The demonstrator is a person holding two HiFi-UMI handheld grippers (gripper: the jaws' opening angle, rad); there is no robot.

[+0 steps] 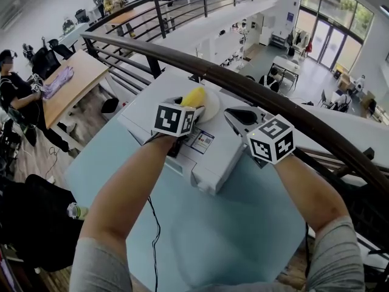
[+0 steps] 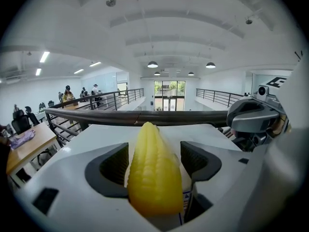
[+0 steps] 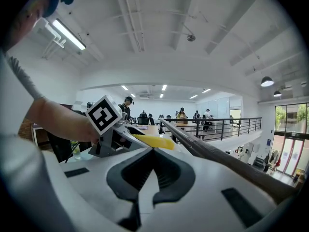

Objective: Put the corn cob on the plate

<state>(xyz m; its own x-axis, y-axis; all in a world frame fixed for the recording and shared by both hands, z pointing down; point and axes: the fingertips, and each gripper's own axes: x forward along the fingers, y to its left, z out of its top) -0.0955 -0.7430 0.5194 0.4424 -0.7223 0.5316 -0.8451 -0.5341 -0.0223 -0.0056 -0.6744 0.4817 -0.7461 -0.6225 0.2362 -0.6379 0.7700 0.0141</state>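
Note:
The yellow corn cob lies over the white plate, which stands on a white box. My left gripper is at the cob's near end. In the left gripper view the corn cob points away between the dark pads, and a narrow gap shows on each side, so the left gripper is open around it. My right gripper hovers just right of the plate. In its own view the right gripper is shut and empty, and the corn cob shows beyond its tips.
The white box rests on a light blue table. A dark curved handrail runs just behind the plate, with a drop to a lower floor beyond. A bottle stands at the table's left edge. People sit at desks far left.

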